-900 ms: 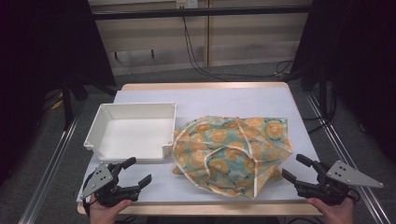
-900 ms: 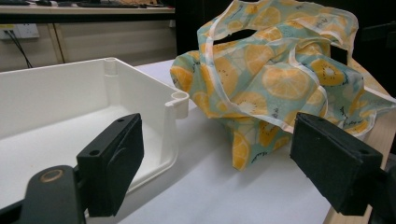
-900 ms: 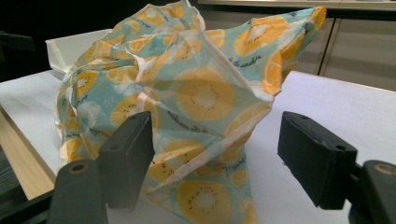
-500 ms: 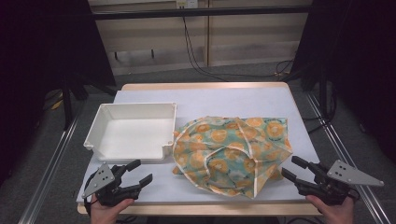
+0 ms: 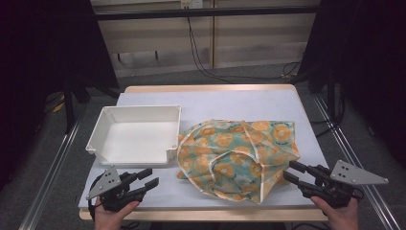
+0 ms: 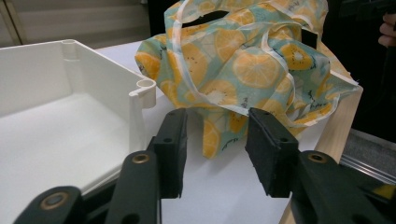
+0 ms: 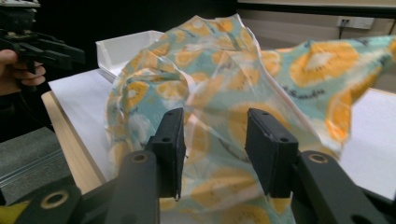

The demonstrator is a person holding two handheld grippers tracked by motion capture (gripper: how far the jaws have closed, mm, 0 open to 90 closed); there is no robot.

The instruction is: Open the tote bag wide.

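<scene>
A crumpled cloth bag (image 5: 234, 155) printed with orange slices on teal lies on the right half of the white table top (image 5: 215, 103). My left gripper (image 5: 151, 177) rests at the front left, just below the tray's front wall. Its jaws stand open with nothing between them, pointing toward the cloth (image 6: 243, 65). My right gripper (image 5: 288, 170) is open at the front right, its fingertips right beside the cloth's near right corner. In the right gripper view the cloth (image 7: 224, 79) rises just beyond the open jaws, and I cannot tell whether they touch it.
An empty white plastic tray (image 5: 134, 136) sits left of the cloth, its corner post (image 6: 144, 88) close ahead of my left gripper. The table's wooden front edge (image 5: 201, 214) runs just under both hands. Dark stands and cables lie on the floor beyond the table.
My right gripper has slid a little to the left, up to the cloth's edge. The left gripper has barely shifted. The cloth and the tray lie as before.
</scene>
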